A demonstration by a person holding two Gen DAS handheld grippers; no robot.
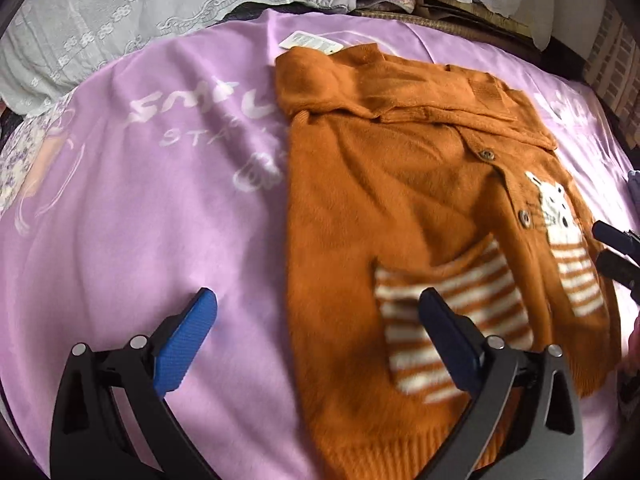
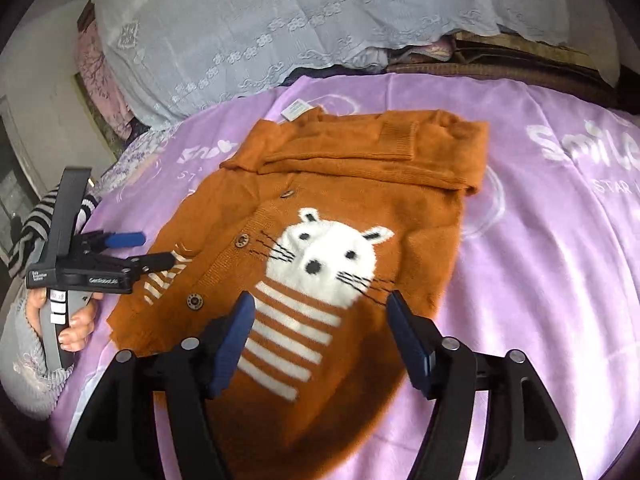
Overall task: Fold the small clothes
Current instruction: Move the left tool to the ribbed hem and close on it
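A lilac blanket (image 2: 540, 240) with white lettering covers the bed, and on it lies the orange knitted cardigan (image 2: 340, 184), front up, sleeves folded across its top. A white cat face (image 2: 320, 252) sits above striped bands (brown buttons run beside it). The left gripper (image 1: 316, 320) hovers with jaws spread wide and empty over the cardigan's edge; the right gripper (image 2: 320, 320) stands open above the stripes, gripping nothing.
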